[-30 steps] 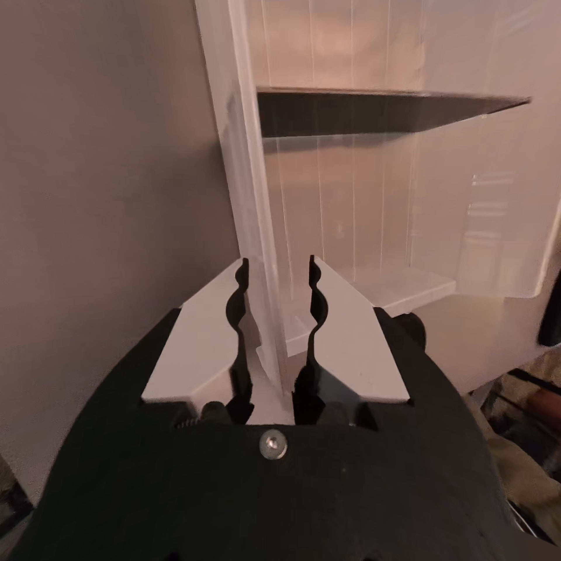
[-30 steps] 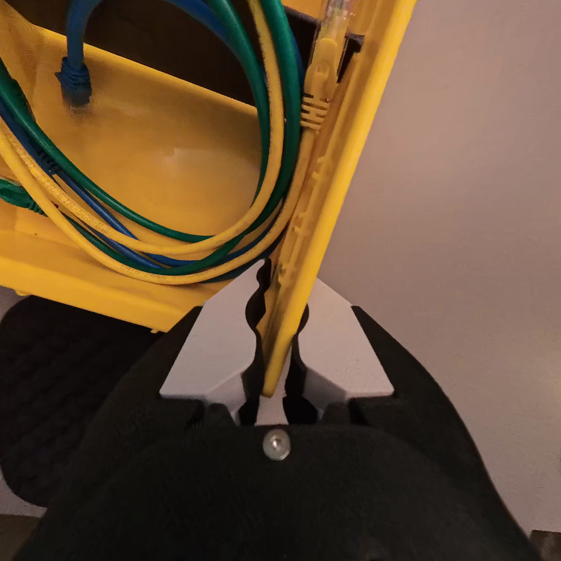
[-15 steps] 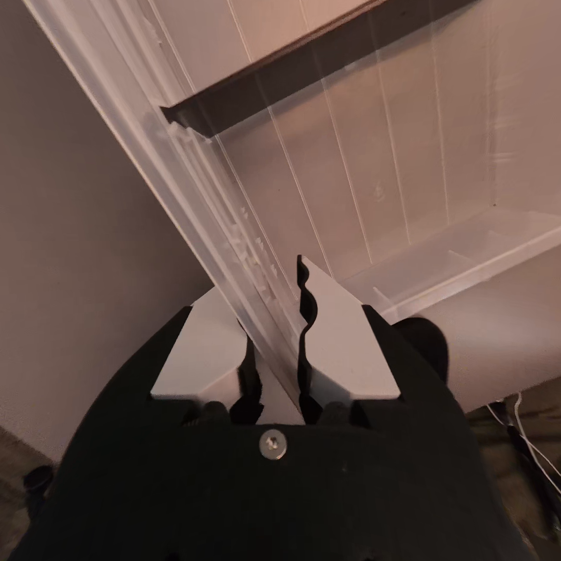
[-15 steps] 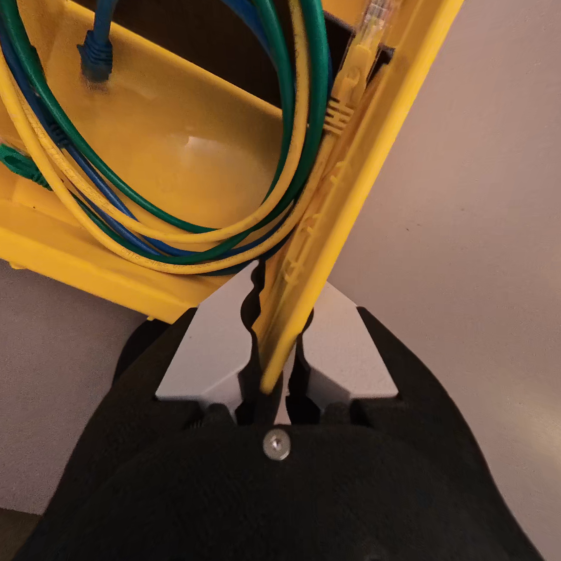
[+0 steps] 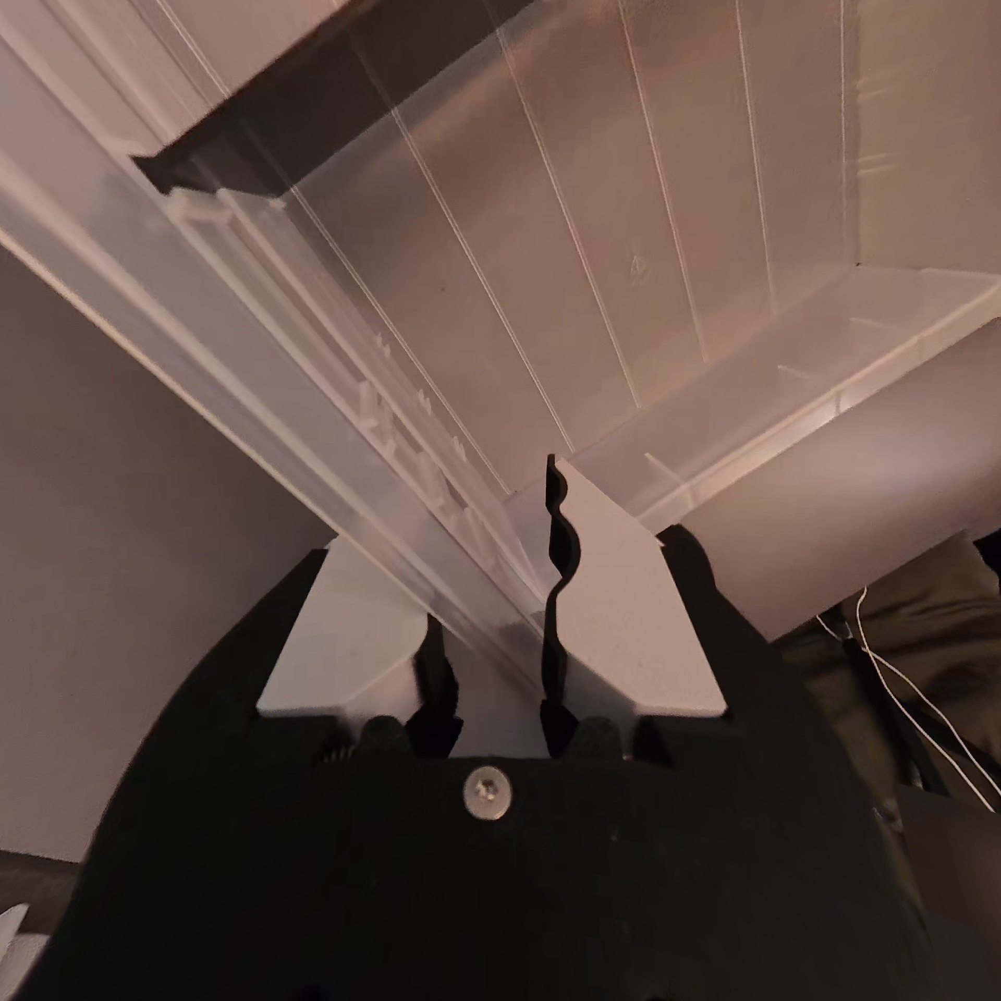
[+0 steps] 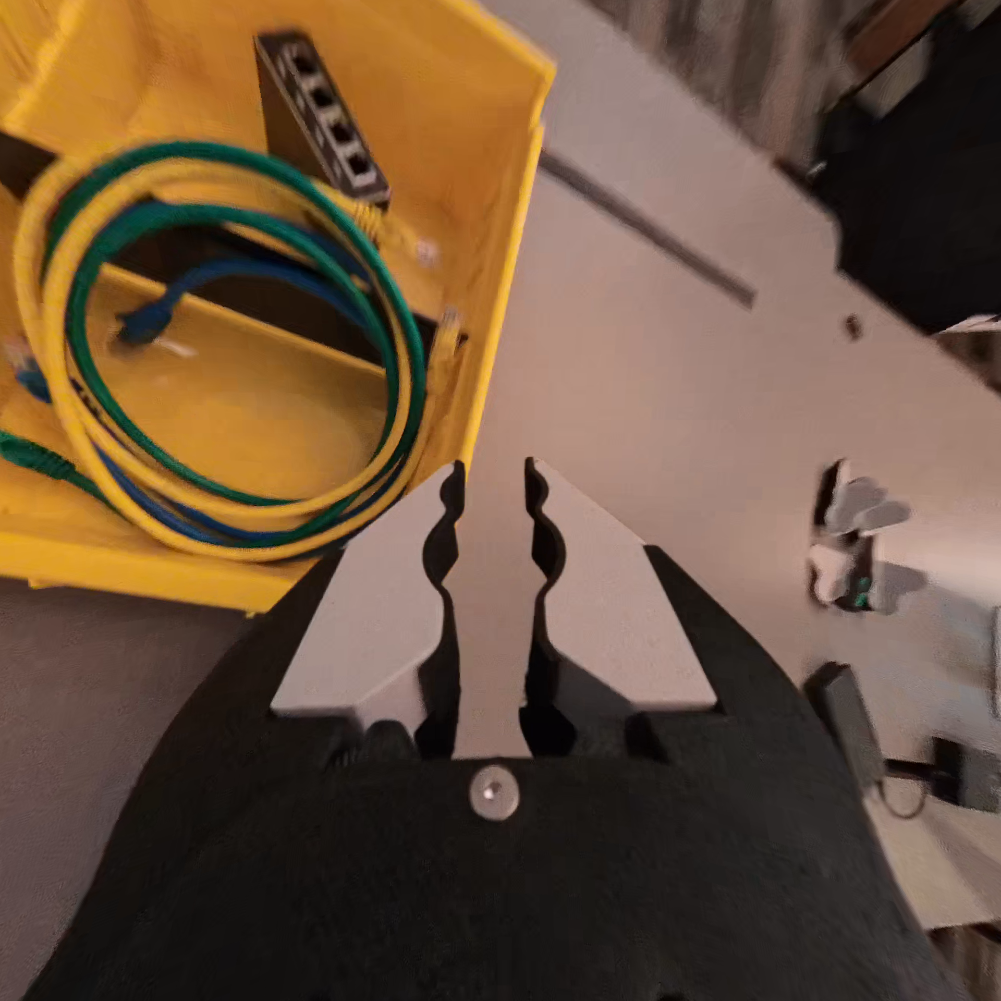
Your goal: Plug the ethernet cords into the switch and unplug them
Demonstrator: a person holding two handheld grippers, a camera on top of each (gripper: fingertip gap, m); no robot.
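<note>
- right gripper (image 6: 493, 471), jaws apart and empty, sits just beside the yellow bin (image 6: 504, 260); a second ago it clamped that bin's wall.
- left gripper (image 5: 487, 547) grips the clear bin (image 5: 346, 433) wall, now more tilted.
- switch (image 6: 325, 124) stands inside the yellow bin; coiled ethernet cords (image 6: 401, 346) lie below it, none plugged in, so all plugging remains.

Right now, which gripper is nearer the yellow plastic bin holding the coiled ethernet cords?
Right. The right gripper is open, empty, just beside the yellow plastic bin's wall. The left gripper grips a clear plastic bin's rim; no yellow bin shows there.
</note>
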